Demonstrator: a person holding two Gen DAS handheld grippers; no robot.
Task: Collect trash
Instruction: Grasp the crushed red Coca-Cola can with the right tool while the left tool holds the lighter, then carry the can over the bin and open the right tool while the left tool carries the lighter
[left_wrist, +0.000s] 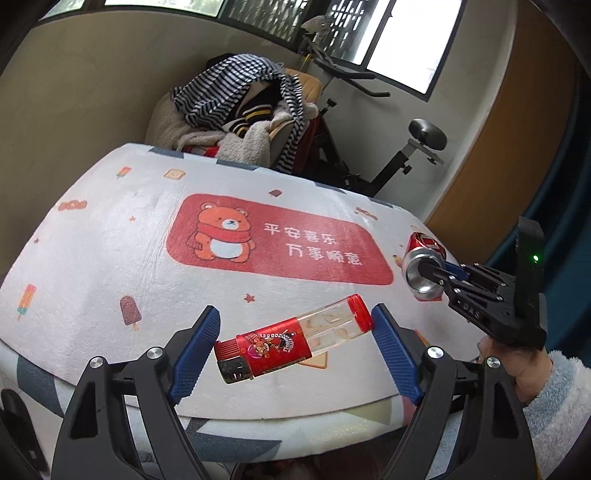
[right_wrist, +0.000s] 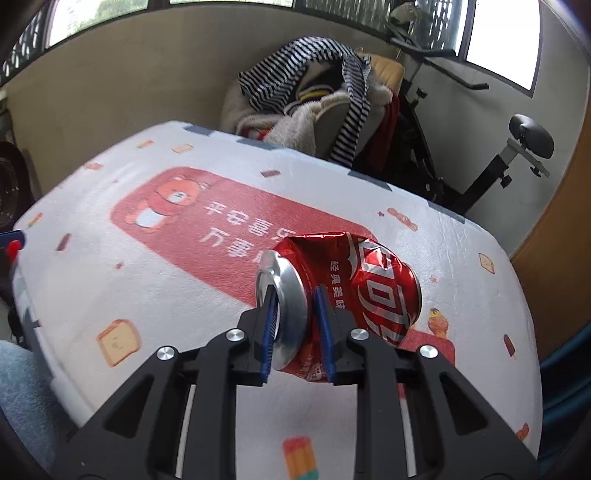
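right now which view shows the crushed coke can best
The right wrist view: the crushed can fills the centre, dents and label clear, the right gripper shut on its rim. The left wrist view shows it only small at the right edge, mostly its silver end.

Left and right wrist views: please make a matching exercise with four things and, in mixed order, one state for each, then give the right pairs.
Things:
1. crushed red can
2. lighter
3. left gripper
4. striped garment

States:
A. open, one finger on each side of the lighter
B. draped over the chair behind the table
C. pinched at its silver rim by the right gripper
D. lying on the tablecloth, not gripped

Pairs: 1-C, 2-D, 3-A, 4-B
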